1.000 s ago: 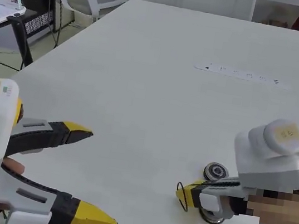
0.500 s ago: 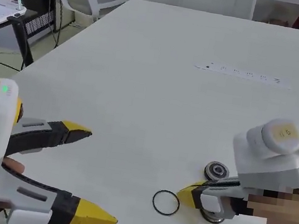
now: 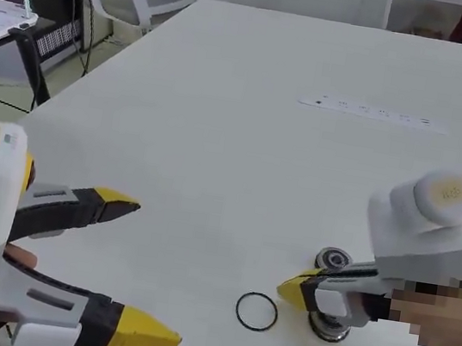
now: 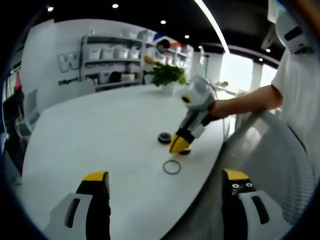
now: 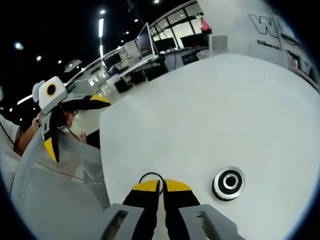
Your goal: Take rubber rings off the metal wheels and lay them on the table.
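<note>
The ring (image 3: 237, 309) lies flat on the table (image 3: 246, 132), off both wheels, just ahead of the right gripper (image 3: 287, 291), whose jaws we see pressed together with nothing between them. One wheel (image 3: 335, 261) stands just beyond that gripper, and a second wheel (image 3: 328, 329) sits partly under it. We hold the left gripper (image 3: 153, 272) well apart from the ring, jaws spread wide and empty.
</note>
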Available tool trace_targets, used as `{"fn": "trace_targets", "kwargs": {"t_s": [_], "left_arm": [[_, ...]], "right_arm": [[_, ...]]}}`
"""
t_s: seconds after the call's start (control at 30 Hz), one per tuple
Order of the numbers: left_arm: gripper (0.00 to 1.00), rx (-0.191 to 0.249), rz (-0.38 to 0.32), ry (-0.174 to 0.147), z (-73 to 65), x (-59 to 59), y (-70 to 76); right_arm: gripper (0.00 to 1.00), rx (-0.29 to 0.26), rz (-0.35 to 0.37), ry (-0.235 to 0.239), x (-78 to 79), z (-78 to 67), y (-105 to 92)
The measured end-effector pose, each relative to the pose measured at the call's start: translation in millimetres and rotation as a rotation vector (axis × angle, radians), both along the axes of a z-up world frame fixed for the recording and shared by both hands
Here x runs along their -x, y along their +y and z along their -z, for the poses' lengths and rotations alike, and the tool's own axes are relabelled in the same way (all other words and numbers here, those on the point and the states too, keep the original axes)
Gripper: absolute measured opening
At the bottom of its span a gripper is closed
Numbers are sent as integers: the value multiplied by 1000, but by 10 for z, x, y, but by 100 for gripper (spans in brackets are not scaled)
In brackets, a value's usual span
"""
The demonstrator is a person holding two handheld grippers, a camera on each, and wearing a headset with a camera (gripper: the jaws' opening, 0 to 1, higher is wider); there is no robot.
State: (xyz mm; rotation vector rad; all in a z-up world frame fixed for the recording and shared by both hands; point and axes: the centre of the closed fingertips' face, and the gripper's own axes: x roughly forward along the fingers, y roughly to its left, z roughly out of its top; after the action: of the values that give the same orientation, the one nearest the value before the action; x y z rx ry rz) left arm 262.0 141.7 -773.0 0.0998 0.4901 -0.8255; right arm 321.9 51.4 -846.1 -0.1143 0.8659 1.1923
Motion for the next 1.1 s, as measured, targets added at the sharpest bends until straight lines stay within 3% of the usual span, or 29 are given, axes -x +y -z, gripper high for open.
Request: {"fn": "trace_targets", "kwargs": {"t_s": [0.63,1.1], "left_arm": [[94,-15,15,5,24,24,-12],[94,-21,21,7,32,35,-15]], "right_arm": [[2,-111,15,-89,-52,-496,8],[4,-205,112,-141,-246,-824,-184]]}}
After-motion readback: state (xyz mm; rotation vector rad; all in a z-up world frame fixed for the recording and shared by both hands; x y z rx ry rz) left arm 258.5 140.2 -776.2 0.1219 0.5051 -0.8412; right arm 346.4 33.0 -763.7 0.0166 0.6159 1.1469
